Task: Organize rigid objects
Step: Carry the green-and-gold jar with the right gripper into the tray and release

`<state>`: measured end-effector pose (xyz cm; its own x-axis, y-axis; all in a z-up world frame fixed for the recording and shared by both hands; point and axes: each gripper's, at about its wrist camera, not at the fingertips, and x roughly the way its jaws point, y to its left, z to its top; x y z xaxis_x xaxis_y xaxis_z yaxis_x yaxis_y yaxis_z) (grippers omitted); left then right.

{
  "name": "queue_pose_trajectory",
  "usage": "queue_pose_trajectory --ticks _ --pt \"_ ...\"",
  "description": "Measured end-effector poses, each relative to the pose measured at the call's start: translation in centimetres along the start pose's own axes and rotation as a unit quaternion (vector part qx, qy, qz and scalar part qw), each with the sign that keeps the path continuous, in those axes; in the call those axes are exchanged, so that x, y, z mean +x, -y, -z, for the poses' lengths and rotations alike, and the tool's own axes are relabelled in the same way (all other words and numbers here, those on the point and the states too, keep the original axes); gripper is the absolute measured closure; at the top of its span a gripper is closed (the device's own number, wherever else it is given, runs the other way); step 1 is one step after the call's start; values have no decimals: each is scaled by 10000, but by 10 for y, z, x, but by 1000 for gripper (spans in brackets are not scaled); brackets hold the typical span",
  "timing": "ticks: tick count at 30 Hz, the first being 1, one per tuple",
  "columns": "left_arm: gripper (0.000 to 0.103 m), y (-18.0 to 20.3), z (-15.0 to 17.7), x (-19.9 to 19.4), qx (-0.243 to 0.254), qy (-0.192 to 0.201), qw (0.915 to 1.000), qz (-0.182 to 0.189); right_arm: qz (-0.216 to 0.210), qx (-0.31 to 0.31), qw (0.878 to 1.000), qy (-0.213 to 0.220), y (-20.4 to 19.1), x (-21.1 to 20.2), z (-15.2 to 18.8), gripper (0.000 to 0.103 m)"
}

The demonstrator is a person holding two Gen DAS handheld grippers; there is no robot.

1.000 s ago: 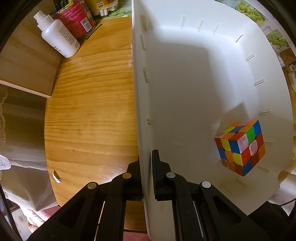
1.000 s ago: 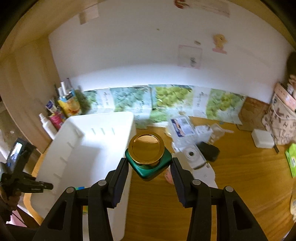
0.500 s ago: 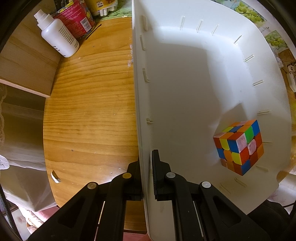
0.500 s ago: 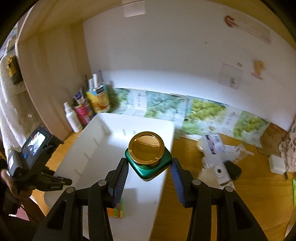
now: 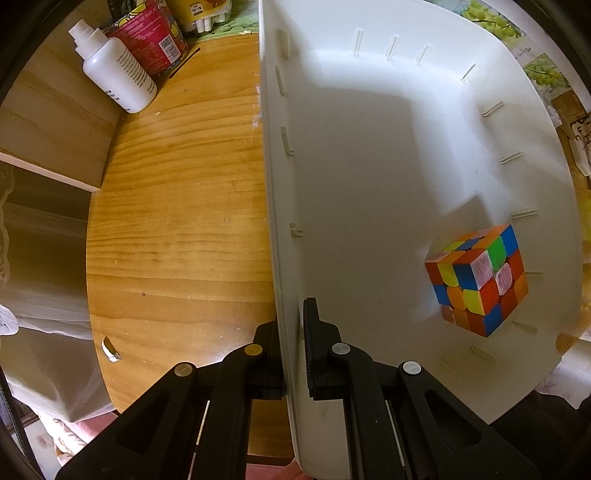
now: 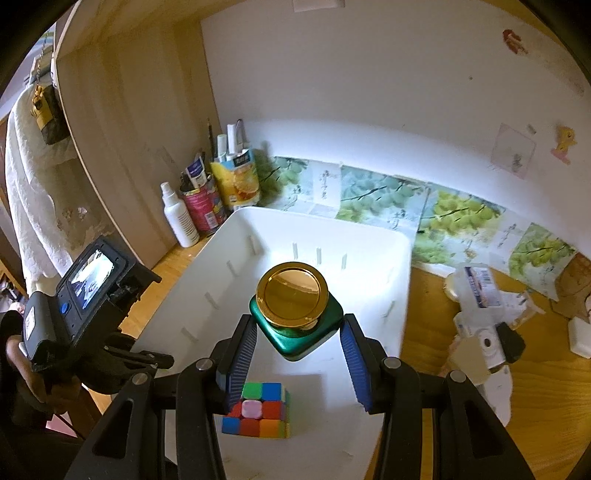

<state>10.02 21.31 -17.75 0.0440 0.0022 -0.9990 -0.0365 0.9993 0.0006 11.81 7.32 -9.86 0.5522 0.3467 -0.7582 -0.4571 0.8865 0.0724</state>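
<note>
warm, grainy pine boards make up the round-edged table (image 5: 177,229), its varnish glossy under the light, with a plain white wall and a strip of grape-print paper at the top of the right wrist view. filling the right half of the left wrist view is the smooth white plastic bin (image 5: 369,155), rounded at the corners, its inner walls lined with thin raised ribs.

my left gripper (image 5: 293,347) is pinched tight on the bin's near wall at the bottom centre of that frame, one matte black finger outside the wall and one inside. low right in the bin sits the scrambled puzzle cube (image 5: 476,280), hard glossy tiles of orange, red, blue, yellow and green.

my right gripper (image 6: 297,350) holds a squat green glass bottle with rounded square shoulders and a shiny round gold cap (image 6: 293,314), gripped between ribbed blue pads at centre frame, above the bin's floor (image 6: 317,387) and beyond the cube (image 6: 258,413).

upper left in the left wrist view stand a white plastic spray bottle (image 5: 114,74) and a red printed tin (image 5: 151,33).
</note>
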Motion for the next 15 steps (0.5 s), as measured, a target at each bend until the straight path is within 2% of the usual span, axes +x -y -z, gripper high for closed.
queue_pose_trajectory --ticks 15 --pt "96 1 3 -1 39 15 10000 -11 -158 -87 9987 -479 -15 22 14 56"
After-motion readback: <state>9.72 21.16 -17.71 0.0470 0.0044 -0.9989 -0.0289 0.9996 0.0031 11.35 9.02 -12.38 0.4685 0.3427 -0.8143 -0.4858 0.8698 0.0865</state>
